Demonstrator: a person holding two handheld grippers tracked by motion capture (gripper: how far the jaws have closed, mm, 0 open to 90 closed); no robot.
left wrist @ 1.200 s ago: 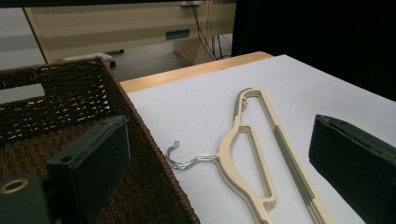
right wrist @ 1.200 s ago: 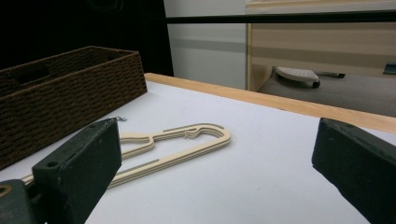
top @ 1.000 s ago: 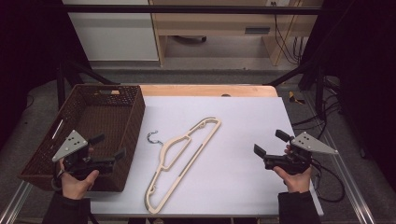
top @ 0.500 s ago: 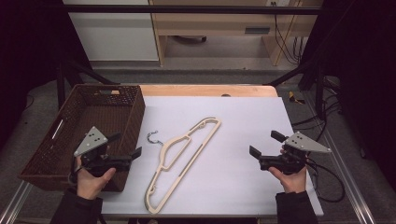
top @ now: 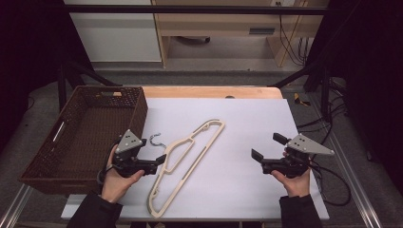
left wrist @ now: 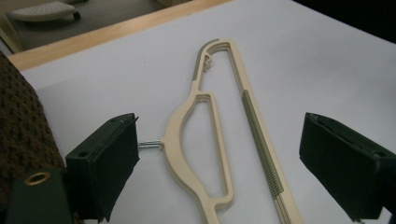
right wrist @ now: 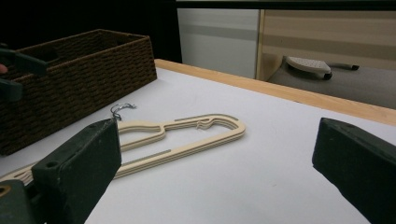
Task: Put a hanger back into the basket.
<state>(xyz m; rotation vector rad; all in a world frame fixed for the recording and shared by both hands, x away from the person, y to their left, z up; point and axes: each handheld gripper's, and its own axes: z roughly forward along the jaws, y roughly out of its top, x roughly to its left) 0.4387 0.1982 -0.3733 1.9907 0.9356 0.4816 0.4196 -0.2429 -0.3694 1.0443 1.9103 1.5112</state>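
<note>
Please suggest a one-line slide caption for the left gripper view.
Open left gripper framing the neck of a cream hanger lying on the white table, wicker basket alongside.

The hanger (top: 187, 164) is cream plastic with a small metal hook (top: 156, 139); it lies flat on the white table (top: 247, 123), slanting from the near left up toward the middle. Its hook points toward the brown basket (top: 85, 128) at the left; a ribbed grey strip runs along its straight bar.

No legible text or labels
</note>
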